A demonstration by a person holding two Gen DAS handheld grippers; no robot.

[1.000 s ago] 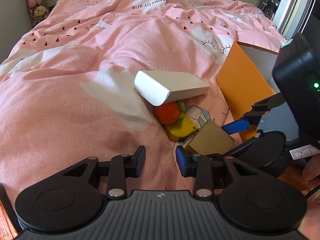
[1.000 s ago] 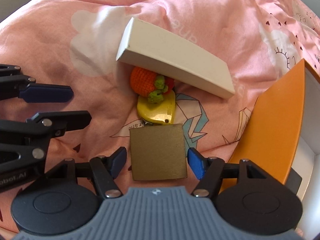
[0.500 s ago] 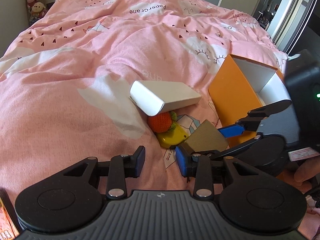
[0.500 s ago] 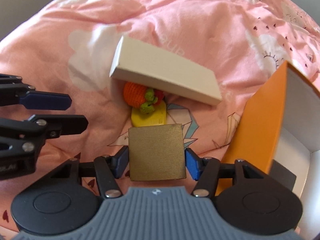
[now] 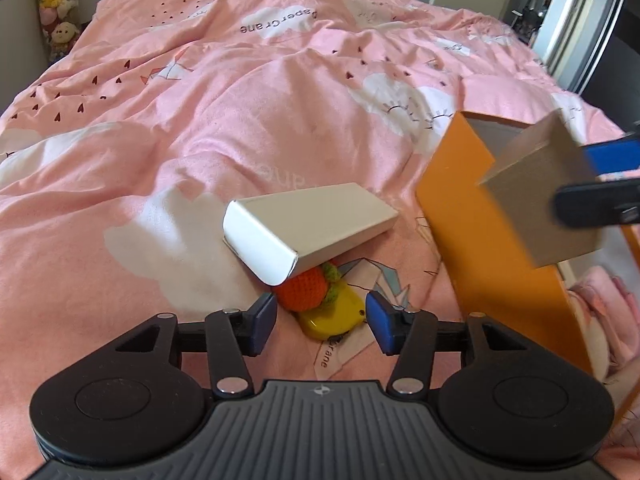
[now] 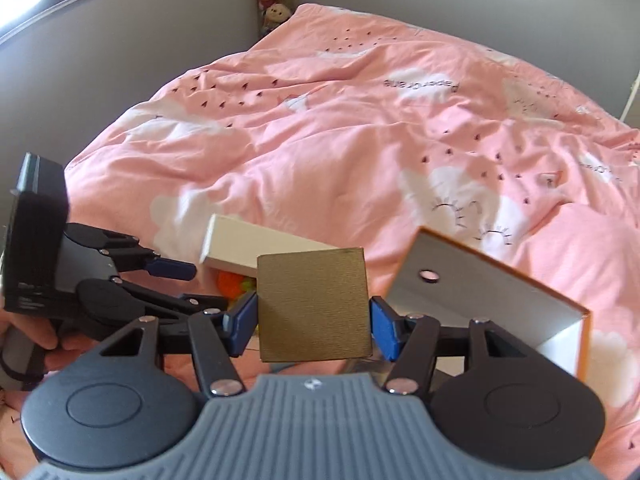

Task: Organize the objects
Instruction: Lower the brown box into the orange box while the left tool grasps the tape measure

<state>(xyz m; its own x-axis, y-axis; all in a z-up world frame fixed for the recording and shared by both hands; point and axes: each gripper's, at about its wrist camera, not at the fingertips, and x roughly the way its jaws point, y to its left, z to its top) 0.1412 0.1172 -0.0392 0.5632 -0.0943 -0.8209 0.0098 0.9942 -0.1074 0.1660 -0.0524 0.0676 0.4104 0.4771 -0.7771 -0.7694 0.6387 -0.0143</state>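
Over the bin point(image 6: 500, 304) my right tongs point(image 6: 312, 318) pinch the block point(image 6: 312, 304); might clip the rim and slip. Left tongs point(image 5: 320, 320) just widened, empty.

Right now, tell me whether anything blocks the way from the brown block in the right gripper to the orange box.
Nothing visible does. The right gripper holds the brown block in the air beside the orange box, whose open top is uncovered. The white carton and toys lie lower, off to the side.
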